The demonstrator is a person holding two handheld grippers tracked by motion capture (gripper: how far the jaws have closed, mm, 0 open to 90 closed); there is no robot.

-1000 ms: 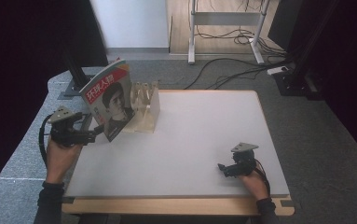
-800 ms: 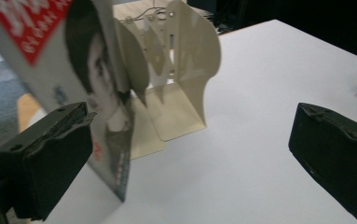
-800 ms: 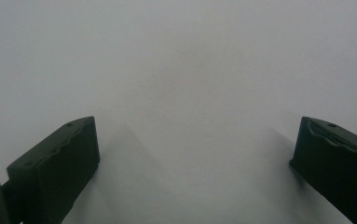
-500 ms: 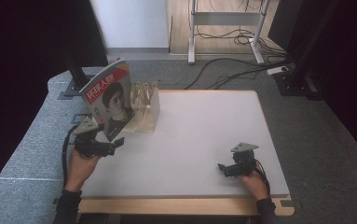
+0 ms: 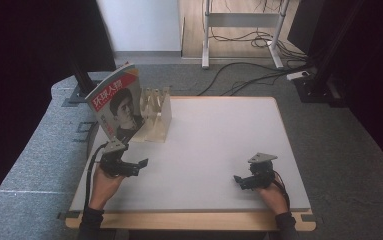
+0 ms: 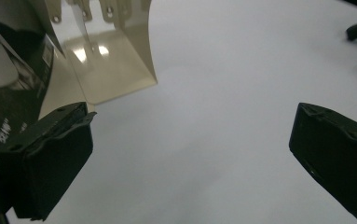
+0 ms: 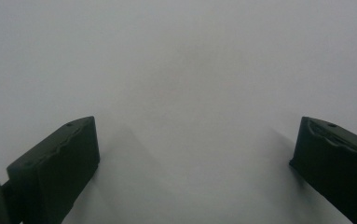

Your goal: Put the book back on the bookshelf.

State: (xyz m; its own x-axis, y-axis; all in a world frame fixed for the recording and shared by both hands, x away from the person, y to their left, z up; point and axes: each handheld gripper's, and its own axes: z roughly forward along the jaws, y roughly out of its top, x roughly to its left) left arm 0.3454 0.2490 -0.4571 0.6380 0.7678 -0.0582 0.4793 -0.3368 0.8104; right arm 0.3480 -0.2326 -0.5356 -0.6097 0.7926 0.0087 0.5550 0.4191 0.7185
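Both forearms reach in low over the table, left tool [image 5: 140,164] and right tool [image 5: 238,180] gaping wide.

High view overhead, facing forward; tool views close above white table [image 5: 214,135], shared.

Magazine [image 5: 115,107] upright in beige rack [image 5: 155,115]

Magazine [image 5: 117,107] upright in rack [image 5: 155,119] at table [image 5: 219,135] far-left; left gripper [image 5: 138,165] just before it; right gripper [image 5: 239,180] near-right.
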